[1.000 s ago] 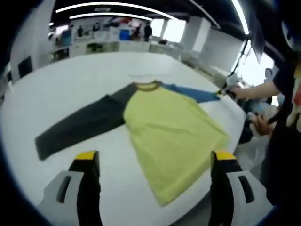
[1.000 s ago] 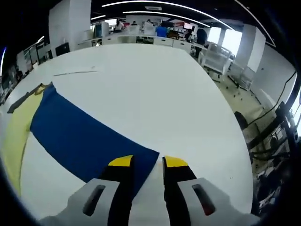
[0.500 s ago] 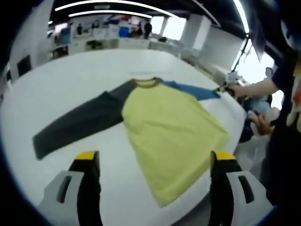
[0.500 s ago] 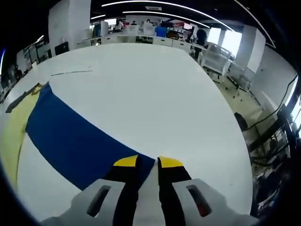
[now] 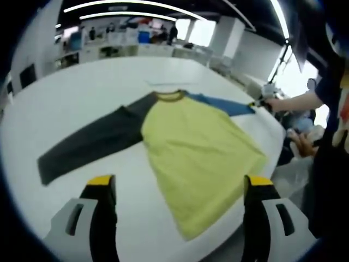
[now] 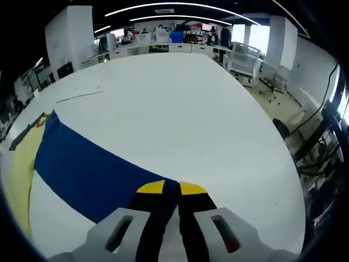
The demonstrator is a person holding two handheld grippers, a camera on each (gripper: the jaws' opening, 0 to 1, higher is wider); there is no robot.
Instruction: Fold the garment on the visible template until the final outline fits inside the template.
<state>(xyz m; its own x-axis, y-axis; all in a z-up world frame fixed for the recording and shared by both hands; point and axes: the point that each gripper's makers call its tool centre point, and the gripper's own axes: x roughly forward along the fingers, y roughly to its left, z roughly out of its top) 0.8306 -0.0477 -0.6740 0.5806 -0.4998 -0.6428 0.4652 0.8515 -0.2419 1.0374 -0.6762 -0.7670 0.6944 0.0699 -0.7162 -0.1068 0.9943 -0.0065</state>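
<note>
While I look along my left gripper (image 5: 177,183), its two yellow-tipped jaws stand wide apart with nothing between them, hovering above the near edge of the white table (image 5: 82,93). Spread flat on that table is the garment (image 5: 191,144), a long-sleeved shirt with a yellow-green body, lying from about 12 o'clock down to 5 o'clock in the left gripper view. Its dark grey sleeve (image 5: 90,144) stretches out toward 9 o'clock, and its blue sleeve (image 5: 223,105) runs toward 2 o'clock, where my right gripper (image 5: 264,101) meets the cuff, held in a person's hand (image 5: 281,103). I cannot make out a template outline on the table.

From the right gripper view, my right gripper (image 6: 170,188) has its jaws drawn together, pinched on the cuff end of the blue sleeve (image 6: 90,172). That sleeve lies flat on the table (image 6: 191,109) and runs away toward 9 o'clock, where it joins the yellow-green body (image 6: 19,158) at the view's edge. Desks and standing people show blurred in the background near 12 o'clock.
</note>
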